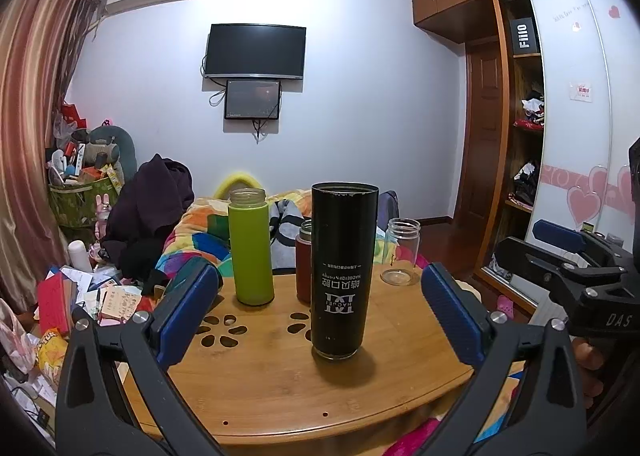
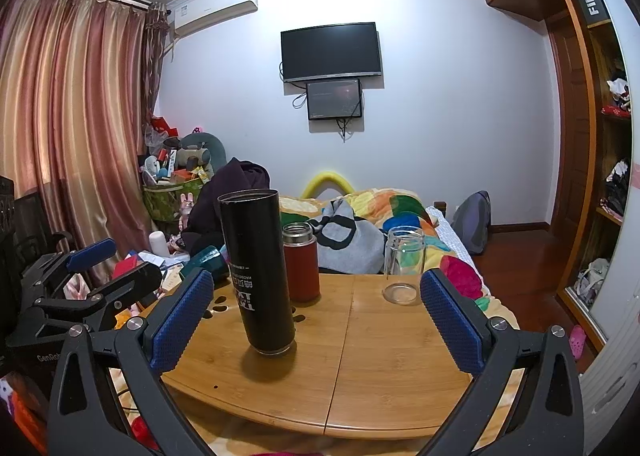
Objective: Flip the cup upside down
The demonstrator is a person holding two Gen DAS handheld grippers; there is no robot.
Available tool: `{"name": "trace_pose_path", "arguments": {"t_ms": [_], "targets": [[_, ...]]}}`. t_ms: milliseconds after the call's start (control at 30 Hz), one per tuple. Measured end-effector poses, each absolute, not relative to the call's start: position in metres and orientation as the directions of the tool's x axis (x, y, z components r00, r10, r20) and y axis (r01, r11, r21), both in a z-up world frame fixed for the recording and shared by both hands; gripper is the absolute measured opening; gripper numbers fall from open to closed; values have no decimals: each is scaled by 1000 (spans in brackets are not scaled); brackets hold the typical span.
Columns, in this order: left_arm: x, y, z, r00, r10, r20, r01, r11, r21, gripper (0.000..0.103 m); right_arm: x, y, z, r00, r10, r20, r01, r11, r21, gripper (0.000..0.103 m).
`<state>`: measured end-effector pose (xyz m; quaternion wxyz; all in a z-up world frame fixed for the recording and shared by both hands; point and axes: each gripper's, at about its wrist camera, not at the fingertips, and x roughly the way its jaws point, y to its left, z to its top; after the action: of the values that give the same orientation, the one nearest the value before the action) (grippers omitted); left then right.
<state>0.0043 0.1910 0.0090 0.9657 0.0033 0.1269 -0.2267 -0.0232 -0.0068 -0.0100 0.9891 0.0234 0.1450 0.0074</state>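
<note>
A tall black cup (image 1: 342, 270) with white lettering that reads upside down stands on the wooden table (image 1: 280, 384); it also shows in the right wrist view (image 2: 258, 270). My left gripper (image 1: 320, 316) is open, its blue pads wide on either side of the black cup and nearer the camera, not touching it. My right gripper (image 2: 316, 320) is open and empty, with the cup toward its left pad. The right gripper also shows at the right edge of the left wrist view (image 1: 560, 244), and the left gripper at the left of the right wrist view (image 2: 100, 264).
On the table behind the black cup stand a green bottle (image 1: 251, 246), a red-brown flask (image 2: 301, 262) and a clear glass jar (image 2: 403, 266). A bed with a colourful quilt (image 2: 400, 212) lies beyond. Clutter (image 1: 80, 296) is at left, a wardrobe (image 1: 520, 136) at right.
</note>
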Motion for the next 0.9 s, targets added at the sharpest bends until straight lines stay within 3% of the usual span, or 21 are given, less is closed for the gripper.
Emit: {"name": "trace_pose_path", "arguments": {"t_ms": [900], "targets": [[2, 191, 10, 868, -435, -238, 438, 898, -45, 103, -28, 2, -9, 961, 17, -277, -9, 1000, 29, 103]]}}
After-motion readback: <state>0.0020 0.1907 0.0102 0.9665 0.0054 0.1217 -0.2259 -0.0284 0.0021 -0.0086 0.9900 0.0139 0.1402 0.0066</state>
